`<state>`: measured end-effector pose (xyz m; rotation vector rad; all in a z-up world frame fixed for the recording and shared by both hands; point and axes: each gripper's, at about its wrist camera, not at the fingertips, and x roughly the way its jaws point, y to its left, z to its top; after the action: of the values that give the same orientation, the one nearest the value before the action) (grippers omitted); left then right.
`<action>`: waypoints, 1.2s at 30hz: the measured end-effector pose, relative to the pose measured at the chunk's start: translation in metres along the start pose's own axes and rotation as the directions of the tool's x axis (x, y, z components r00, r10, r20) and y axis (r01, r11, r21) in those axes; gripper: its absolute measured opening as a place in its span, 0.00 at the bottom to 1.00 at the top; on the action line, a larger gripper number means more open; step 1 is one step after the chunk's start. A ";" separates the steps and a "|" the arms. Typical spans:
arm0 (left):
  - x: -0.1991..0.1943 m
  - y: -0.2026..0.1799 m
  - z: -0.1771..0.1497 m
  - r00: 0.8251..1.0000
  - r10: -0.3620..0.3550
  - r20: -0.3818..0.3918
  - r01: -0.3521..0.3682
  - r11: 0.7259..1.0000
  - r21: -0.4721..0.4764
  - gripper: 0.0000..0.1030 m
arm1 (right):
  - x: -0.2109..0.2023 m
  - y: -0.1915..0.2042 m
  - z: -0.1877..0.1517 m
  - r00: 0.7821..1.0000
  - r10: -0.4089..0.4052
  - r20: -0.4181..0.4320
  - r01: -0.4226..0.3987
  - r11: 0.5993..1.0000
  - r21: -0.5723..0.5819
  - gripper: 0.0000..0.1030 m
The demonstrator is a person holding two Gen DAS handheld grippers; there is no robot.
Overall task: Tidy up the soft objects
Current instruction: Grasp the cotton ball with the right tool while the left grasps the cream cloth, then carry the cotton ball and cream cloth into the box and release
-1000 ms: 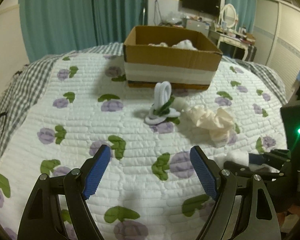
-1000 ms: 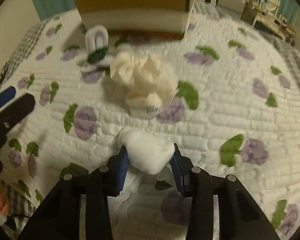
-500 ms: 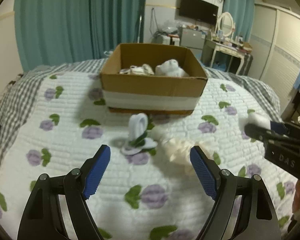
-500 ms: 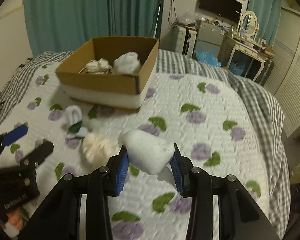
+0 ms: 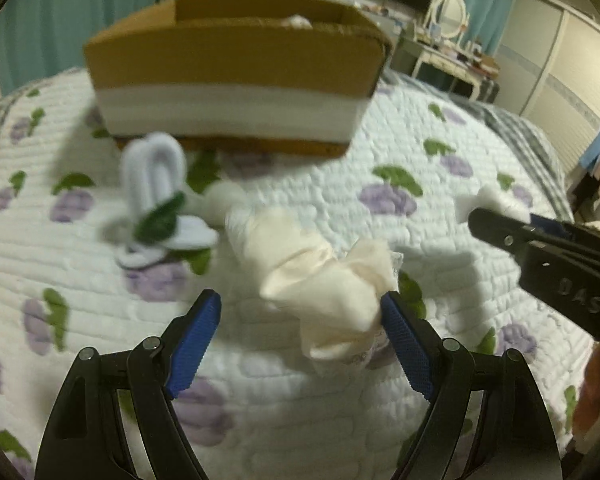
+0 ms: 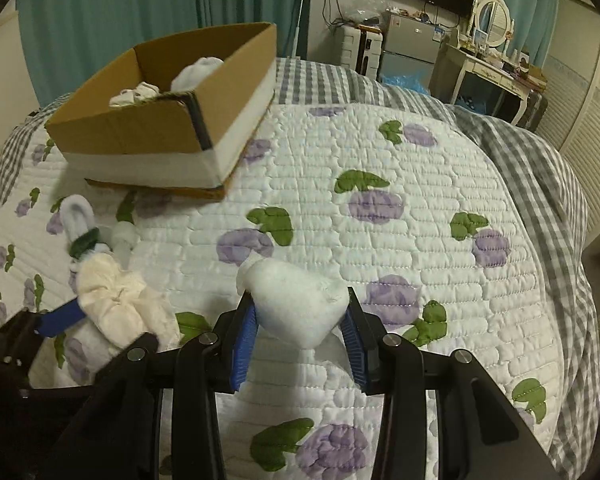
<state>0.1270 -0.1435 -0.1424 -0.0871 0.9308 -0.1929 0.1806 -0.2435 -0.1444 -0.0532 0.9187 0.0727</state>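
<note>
My left gripper (image 5: 300, 320) is open low over the quilt, its jaws on either side of a cream crumpled cloth bundle (image 5: 320, 276), which touches the right pad. The bundle also shows in the right wrist view (image 6: 116, 300). A white sock with a green band (image 5: 156, 200) lies left of it. My right gripper (image 6: 300, 332) is shut on a white soft wad (image 6: 296, 300), held above the bed. The wad also shows in the left wrist view (image 5: 488, 200). The cardboard box (image 6: 168, 120) holds white soft items.
The floral quilt (image 6: 380, 200) covers a bed with a grey checked blanket (image 6: 540, 184) at its right edge. A dresser, a mirror and a TV stand beyond the bed. Teal curtains hang behind the box.
My left gripper has dropped and moved forward until its open jaws straddle the cream bundle. My right gripper, still holding the white wad, has shifted slightly toward the box.
</note>
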 end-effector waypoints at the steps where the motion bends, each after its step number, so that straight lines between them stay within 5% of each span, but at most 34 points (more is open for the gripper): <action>1: 0.004 -0.002 0.000 1.000 0.000 -0.006 0.000 1.000 0.008 0.79 | 0.001 -0.001 -0.001 1.000 0.004 0.002 -0.004 1.000 0.006 0.38; 6: 0.016 -0.007 -0.001 1.000 0.001 -0.007 0.000 0.998 0.055 0.74 | 0.007 -0.002 -0.007 0.999 0.048 0.000 -0.048 0.999 0.023 0.38; 8: 0.012 -0.004 0.000 1.000 -0.011 0.002 0.011 0.998 0.055 0.62 | 0.005 0.000 -0.010 0.998 0.056 0.010 -0.057 0.998 0.012 0.38; 10: 0.006 0.003 0.000 0.998 -0.056 0.006 0.055 0.998 0.044 0.38 | 0.002 0.000 -0.011 0.998 0.060 0.025 -0.060 0.998 0.013 0.38; 15: -0.005 0.001 -0.003 0.998 -0.069 0.011 0.068 0.993 0.099 0.23 | -0.008 -0.007 -0.012 0.996 0.071 0.057 -0.074 0.996 0.059 0.38; 25: -0.066 -0.002 0.001 0.993 -0.054 0.109 0.036 0.987 0.154 0.22 | -0.047 0.004 -0.014 0.989 0.082 0.127 -0.091 0.993 0.074 0.38; 36: -0.169 0.013 0.068 0.941 -0.032 0.338 -0.048 0.973 0.227 0.22 | -0.146 0.044 0.054 0.944 0.083 0.318 -0.077 0.997 -0.031 0.38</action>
<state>0.0851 -0.0974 0.0299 0.0988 0.5582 -0.2688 0.1318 -0.2010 0.0038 -0.0200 0.5950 0.1611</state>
